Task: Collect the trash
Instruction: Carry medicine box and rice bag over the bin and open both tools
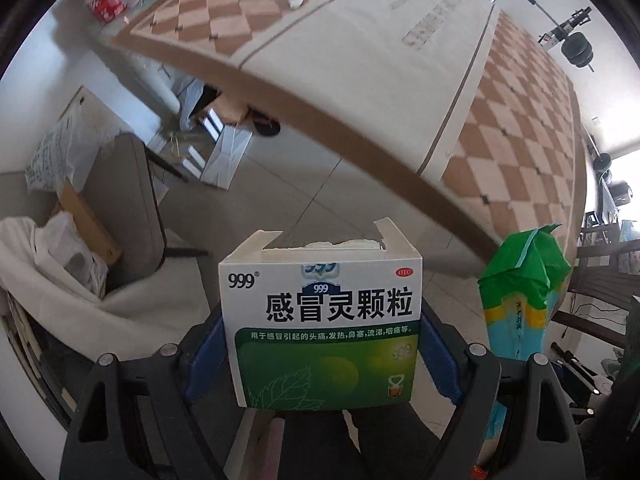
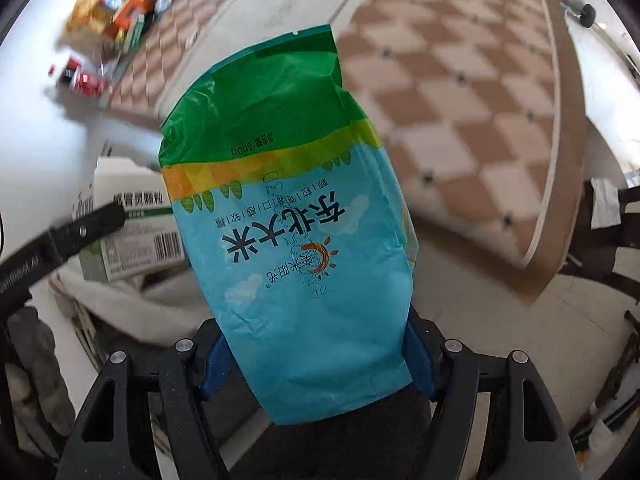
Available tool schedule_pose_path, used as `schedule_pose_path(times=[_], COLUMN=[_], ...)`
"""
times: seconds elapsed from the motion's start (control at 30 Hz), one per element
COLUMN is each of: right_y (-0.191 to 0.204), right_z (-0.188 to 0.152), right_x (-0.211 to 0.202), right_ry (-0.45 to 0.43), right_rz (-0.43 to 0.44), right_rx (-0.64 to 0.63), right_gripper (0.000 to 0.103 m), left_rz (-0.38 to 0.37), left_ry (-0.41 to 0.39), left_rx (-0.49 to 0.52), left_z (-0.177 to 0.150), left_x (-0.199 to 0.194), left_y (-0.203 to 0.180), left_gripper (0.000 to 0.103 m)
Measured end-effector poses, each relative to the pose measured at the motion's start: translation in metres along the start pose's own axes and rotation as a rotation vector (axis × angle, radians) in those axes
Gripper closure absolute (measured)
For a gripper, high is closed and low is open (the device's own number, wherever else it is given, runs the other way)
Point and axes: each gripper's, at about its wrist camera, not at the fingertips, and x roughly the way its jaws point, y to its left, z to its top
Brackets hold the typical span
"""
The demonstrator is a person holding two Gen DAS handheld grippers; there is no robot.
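Observation:
My left gripper is shut on a white and green medicine box with a torn-open top, held upright between the blue pads. My right gripper is shut on a blue and green rice bag, which stands up between its blue pads. In the left wrist view the rice bag shows at the right, beside the box. The right wrist view shows the medicine box at the left with a black finger of the left gripper across it. Both grippers hang past the table edge, over the floor.
A table with a checkered cloth and a pale runner fills the upper part of both views. Red packages and other clutter lie at its far end. A white-lined bin with crumpled bags stands at the lower left, beside a grey chair.

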Motion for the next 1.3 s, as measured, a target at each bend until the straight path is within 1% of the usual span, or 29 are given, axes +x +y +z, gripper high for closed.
schedule_pose_path(times=[0.03,0.13,0.17,0.23,0.3,0.43,0.57,0.63,0.73,0.87,0.9,0.97,1.0,1.07,1.1,1.17,1.3], right_y=[0.001,-0.007,-0.011,-0.024,-0.038,-0.065,-0.092,-0.104,-0.114,-0.114,-0.119,-0.117,-0.119,-0.112,-0.109,-0.106,-0.100], right_z=[-0.013,-0.036,-0.040,-0.046,-0.048,-0.044,-0.027,-0.020,-0.010,-0.004,0.002,0.004,0.008,0.010,0.011,0.014,0.020], right_x=[0.019,0.071,0.086,0.126,0.169,0.247,0.326,0.363,0.402,0.441,0.447,0.456,0.458,0.459,0.458,0.455,0.440], right_ry=[0.037,0.104,0.121,0.158,0.185,0.232,0.296,0.335,0.381,0.422,0.430,0.452,0.456,0.463,0.465,0.465,0.440], right_rz=[-0.012,-0.056,-0.063,-0.082,-0.107,-0.131,-0.134,-0.125,-0.126,-0.108,-0.097,-0.087,-0.084,-0.082,-0.079,-0.088,-0.091], right_rx=[-0.019,-0.042,-0.040,-0.034,-0.030,-0.015,-0.006,0.004,0.006,0.023,0.029,0.026,0.021,0.009,0.004,-0.007,0.000], right_gripper=[0.029,0.029,0.030,0.030,0.030,0.029,0.029,0.029,0.029,0.027,0.026,0.022,0.019,0.013,0.011,0.001,0.000], left_rz=[-0.005,-0.005,-0.004,-0.024,-0.035,-0.040,-0.074,-0.073,-0.074,-0.082,-0.081,-0.066,-0.058,-0.047,-0.040,-0.022,0.043], left_ry=[0.028,0.099,0.122,0.173,0.206,0.271,0.315,0.348,0.384,0.412,0.417,0.425,0.422,0.415,0.407,0.380,0.309], left_rx=[-0.016,-0.039,-0.040,-0.048,-0.049,-0.035,-0.019,-0.022,-0.036,-0.060,-0.063,-0.059,-0.056,-0.054,-0.055,-0.057,-0.031], left_z=[-0.006,-0.017,-0.019,-0.019,-0.016,-0.007,-0.007,-0.006,-0.008,-0.011,-0.011,-0.011,-0.011,-0.011,-0.011,-0.010,-0.014], left_x=[0.015,0.068,0.089,0.135,0.176,0.264,0.334,0.366,0.401,0.425,0.425,0.427,0.427,0.421,0.418,0.410,0.384], left_y=[0.003,0.005,0.004,0.001,-0.003,-0.012,-0.012,-0.008,-0.003,0.002,0.005,0.004,0.005,0.006,0.007,0.008,0.008], left_gripper=[0.018,0.018,0.018,0.018,0.018,0.018,0.018,0.018,0.017,0.015,0.010,0.002,0.002,0.002,0.002,0.002,0.002])
